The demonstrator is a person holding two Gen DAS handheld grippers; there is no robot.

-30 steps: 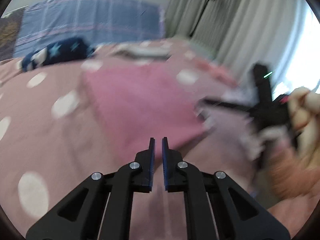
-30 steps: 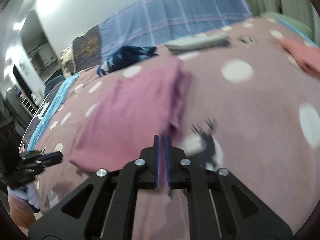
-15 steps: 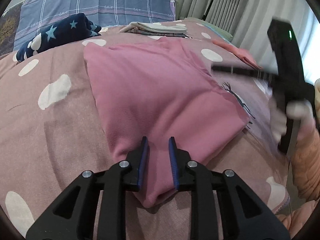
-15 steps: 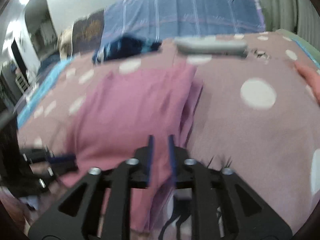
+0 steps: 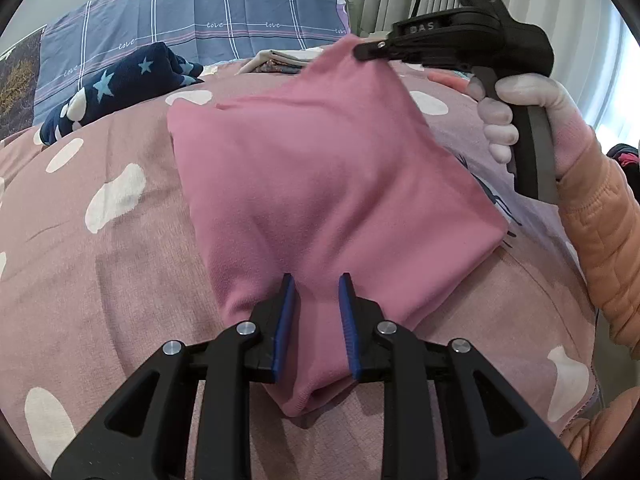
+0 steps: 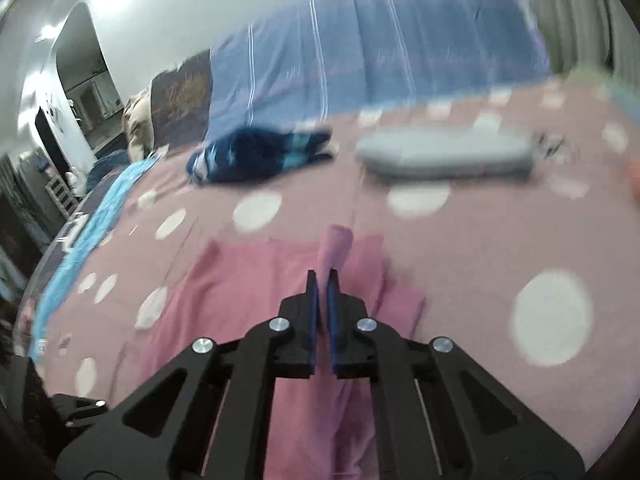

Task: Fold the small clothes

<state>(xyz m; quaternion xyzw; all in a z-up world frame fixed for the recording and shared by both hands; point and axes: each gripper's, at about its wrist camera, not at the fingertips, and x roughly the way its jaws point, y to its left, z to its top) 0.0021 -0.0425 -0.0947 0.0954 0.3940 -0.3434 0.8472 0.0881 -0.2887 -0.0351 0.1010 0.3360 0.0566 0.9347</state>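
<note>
A pink garment (image 5: 328, 168) lies folded on the dotted mauve bedspread (image 5: 100, 240). My left gripper (image 5: 317, 280) is down at its near edge. The jaws stand a little apart with a fold of the pink cloth between the pads, which do not visibly pinch it. My right gripper (image 5: 366, 51), held by a white-gloved hand (image 5: 520, 108) in an orange sleeve, is shut on the garment's far corner and holds it up off the bed. In the right wrist view the pink garment (image 6: 256, 280) sticks out past the closed right gripper (image 6: 322, 274).
A navy star-print garment (image 5: 120, 88) and a flat stack of folded clothes (image 5: 284, 62) lie at the head of the bed, before a blue plaid pillow (image 5: 200, 24). Curtains hang at the right. The bed's left edge shows a turquoise blanket (image 6: 92, 232).
My left gripper came down to the garment's near edge and its jaws widened around the cloth. My right gripper travelled to the far corner, closed on it and raised it.
</note>
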